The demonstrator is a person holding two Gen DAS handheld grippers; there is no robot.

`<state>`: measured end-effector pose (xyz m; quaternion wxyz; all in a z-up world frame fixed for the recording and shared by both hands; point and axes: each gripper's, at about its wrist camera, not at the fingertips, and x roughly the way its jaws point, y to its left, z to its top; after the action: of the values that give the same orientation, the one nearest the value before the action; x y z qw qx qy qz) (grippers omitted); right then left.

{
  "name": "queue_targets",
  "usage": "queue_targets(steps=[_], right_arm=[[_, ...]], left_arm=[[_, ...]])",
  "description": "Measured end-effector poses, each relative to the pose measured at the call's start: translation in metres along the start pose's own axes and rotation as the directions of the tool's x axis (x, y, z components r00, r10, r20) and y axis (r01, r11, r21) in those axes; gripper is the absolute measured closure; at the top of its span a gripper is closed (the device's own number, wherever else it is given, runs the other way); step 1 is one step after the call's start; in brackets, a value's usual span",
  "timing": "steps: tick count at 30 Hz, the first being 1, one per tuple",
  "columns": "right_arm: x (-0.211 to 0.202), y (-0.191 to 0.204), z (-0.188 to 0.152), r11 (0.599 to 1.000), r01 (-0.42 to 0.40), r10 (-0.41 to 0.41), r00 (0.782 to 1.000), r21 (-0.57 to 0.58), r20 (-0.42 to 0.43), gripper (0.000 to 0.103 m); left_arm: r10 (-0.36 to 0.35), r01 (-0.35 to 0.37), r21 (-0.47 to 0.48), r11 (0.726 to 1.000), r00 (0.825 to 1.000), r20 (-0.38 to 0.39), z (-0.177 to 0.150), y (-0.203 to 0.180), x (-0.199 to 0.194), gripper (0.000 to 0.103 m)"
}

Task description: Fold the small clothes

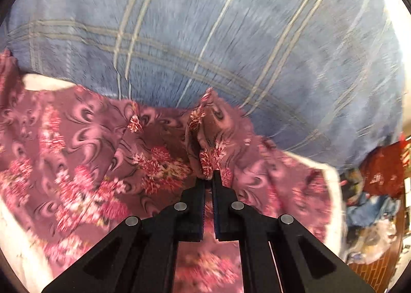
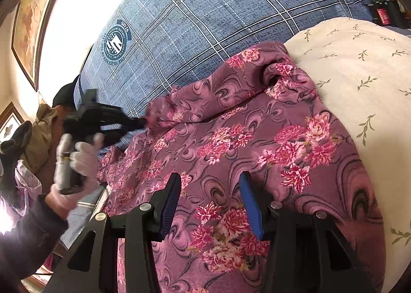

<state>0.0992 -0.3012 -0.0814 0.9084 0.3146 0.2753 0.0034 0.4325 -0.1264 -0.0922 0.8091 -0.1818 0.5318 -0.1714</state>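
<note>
The left gripper (image 1: 209,177) is pinching a raised fold of the floral garment (image 1: 84,139), which is lying across the cream quilt (image 2: 359,67) and the edge of the blue plaid bedspread (image 2: 205,10), while the right gripper (image 2: 209,185) is hovering wide open over the cloth.

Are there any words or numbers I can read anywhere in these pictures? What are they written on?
"SHVIS": so it seems to read, on the banner above the round badge printed on the blue plaid sheet; it looks upside down.
Ring of small letters around that badge: too small to read.
Red label on a dark object at the far right: too blurred to read.
Floral garment: no writing.
Left wrist view: no text.
</note>
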Motion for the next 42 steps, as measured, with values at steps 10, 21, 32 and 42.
queue_targets(steps=[10, 21, 32, 42], right_arm=[[-0.001, 0.0, 0.001, 1.0, 0.0, 0.0, 1.0, 0.001, -0.001, 0.054], [-0.005, -0.003, 0.017, 0.995, -0.043, 0.046, 0.998, 0.089, -0.038, 0.053], [0.017, -0.061, 0.064, 0.817, -0.014, -0.063, 0.991, 0.576, 0.114, 0.066], [-0.039, -0.074, 0.049, 0.756, -0.155, -0.02, 0.966, 0.636, 0.259, 0.097]], left_arm=[[-0.064, 0.066, -0.087, 0.994, 0.997, 0.035, -0.082, 0.05, -0.097, 0.099], [-0.184, 0.169, -0.226, 0.959, 0.982, -0.05, -0.114, 0.099, -0.069, 0.068], [-0.143, 0.123, -0.222, 0.967, 0.987, -0.077, -0.088, 0.087, -0.037, 0.09], [-0.118, 0.109, -0.164, 0.98, 0.992, -0.049, -0.086, 0.082, -0.067, 0.091]])
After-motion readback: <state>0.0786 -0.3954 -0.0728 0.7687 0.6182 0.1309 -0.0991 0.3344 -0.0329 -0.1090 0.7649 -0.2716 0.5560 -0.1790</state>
